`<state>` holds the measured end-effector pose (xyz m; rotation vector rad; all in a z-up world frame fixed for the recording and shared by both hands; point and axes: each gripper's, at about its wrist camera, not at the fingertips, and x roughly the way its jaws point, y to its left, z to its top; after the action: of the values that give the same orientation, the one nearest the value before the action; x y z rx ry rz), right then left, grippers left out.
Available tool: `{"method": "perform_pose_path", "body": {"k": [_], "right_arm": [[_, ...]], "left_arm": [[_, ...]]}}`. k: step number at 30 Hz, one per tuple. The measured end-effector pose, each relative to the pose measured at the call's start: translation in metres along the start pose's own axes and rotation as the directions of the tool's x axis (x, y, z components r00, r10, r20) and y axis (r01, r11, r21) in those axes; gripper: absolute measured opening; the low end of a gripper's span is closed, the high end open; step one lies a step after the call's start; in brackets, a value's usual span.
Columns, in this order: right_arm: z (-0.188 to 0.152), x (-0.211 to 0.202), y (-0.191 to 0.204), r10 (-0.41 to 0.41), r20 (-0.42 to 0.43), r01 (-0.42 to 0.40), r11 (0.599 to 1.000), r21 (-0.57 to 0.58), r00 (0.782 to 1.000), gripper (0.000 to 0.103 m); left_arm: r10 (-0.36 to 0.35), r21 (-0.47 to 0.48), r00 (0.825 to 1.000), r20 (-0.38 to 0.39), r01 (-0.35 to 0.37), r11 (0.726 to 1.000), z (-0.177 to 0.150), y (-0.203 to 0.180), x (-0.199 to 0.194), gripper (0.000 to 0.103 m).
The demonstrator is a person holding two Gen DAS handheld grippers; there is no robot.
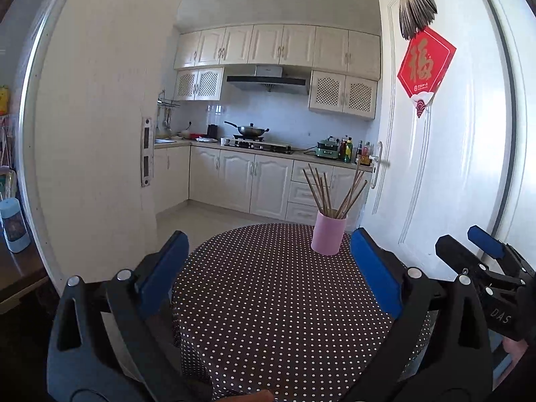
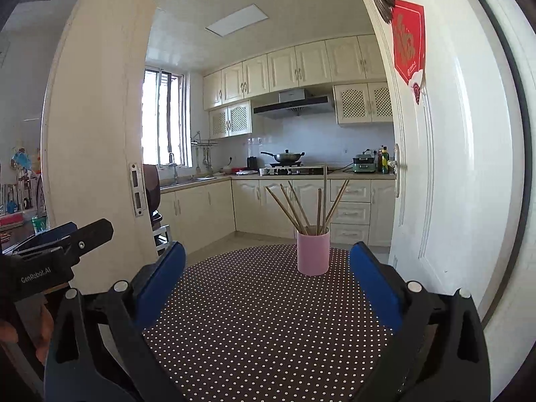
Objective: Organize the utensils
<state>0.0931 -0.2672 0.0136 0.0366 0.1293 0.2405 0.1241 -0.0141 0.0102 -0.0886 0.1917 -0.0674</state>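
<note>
Chopsticks (image 2: 303,209) upright, splayed, in pink cup (image 2: 313,253)

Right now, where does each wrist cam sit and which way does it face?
Left wrist: on the left gripper, jaws open, looking roughly level across the dotted table into the kitchen; right gripper at its right edge.
Right wrist: on the right gripper, jaws open, facing the same way; left gripper at its left edge.
Shared: pink cup of chopsticks, table, white door.
</note>
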Motion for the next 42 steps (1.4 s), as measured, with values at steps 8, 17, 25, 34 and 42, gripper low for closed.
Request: {"method": "perform_pose_path", "body": {"k": [8, 17, 25, 34, 42], "right_arm": [[-0.005, -0.027, 0.026, -0.014, 0.091, 0.022, 0.996, -0.086, 0.996, 0.095], [-0.015, -0.029, 0.030, -0.028, 0.101, 0.037, 0.995, -0.091, 0.994, 0.095], [-0.019, -0.034, 0.027, -0.039, 0.113, 0.047, 0.996, -0.072, 0.993, 0.095], [-0.020, -0.037, 0.030, -0.065, 0.127, 0.077, 0.993, -0.086, 0.990, 0.095], [-0.022, -0.033, 0.029, -0.062, 0.112, 0.071, 0.994, -0.079, 0.992, 0.095]], "left_arm": [[-0.005, 0.053, 0.999, 0.036, 0.003, 0.999, -0.011, -0.007, -0.021, 0.096], [0.012, 0.082, 0.997, 0.075, -0.018, 0.996, -0.016, -0.010, -0.030, 0.096], [0.039, 0.102, 0.994, 0.104, -0.050, 0.993, -0.018, -0.016, -0.037, 0.096], [0.055, 0.110, 0.990, 0.131, -0.070, 0.991, -0.020, -0.018, -0.040, 0.096], [0.069, 0.118, 0.989, 0.130, -0.084, 0.989, -0.022, -0.019, -0.037, 0.096]]}}
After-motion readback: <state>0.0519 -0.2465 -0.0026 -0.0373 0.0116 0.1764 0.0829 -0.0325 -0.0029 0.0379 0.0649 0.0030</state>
